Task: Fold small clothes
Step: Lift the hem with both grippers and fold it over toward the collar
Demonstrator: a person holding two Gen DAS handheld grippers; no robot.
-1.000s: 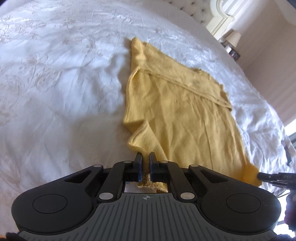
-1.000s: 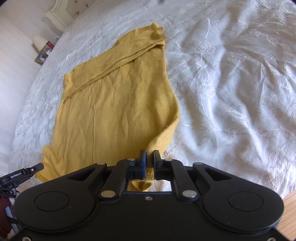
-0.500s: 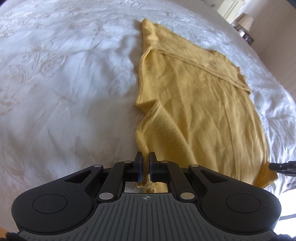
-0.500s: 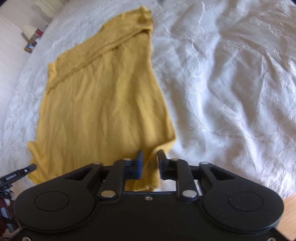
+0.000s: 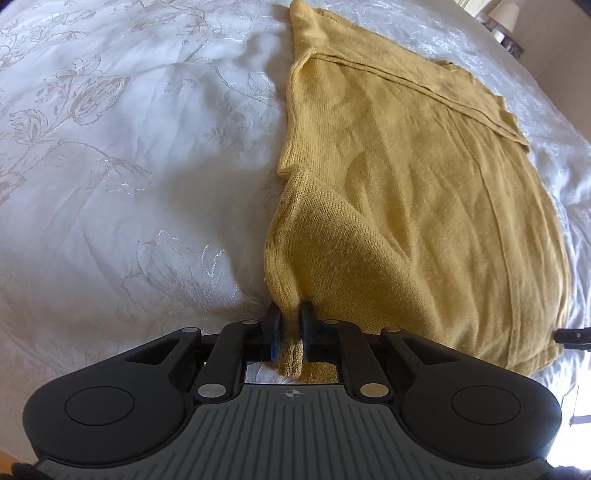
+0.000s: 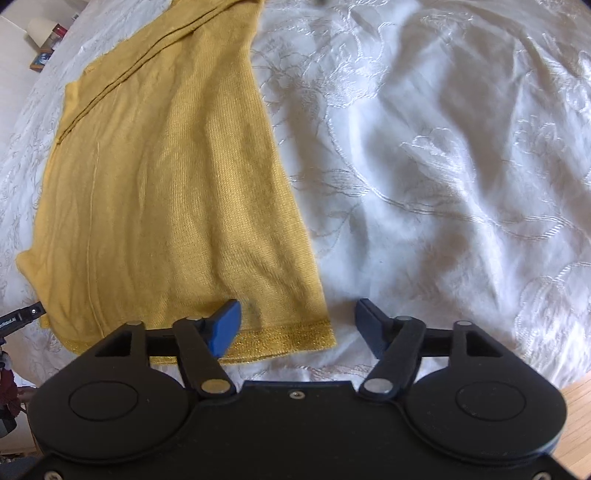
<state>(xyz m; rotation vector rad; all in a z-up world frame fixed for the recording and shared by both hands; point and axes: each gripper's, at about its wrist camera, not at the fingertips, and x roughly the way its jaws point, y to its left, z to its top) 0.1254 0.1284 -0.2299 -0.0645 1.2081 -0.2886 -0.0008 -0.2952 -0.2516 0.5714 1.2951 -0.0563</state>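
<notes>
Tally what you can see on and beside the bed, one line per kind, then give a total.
Yellow knitted garment: 1
White embroidered bedspread: 1
Handheld grippers: 2, the left gripper and the right gripper
Bedside lamp: 1
Total: 5

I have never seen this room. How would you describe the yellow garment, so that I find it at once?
Look at the big bed with the white embroidered bedspread. On it lies one flat mustard-yellow knitted garment, with a glittery gold band along its near hem. It is the only coloured thing on the white cover, and one near corner is pinched in the left gripper.
</notes>
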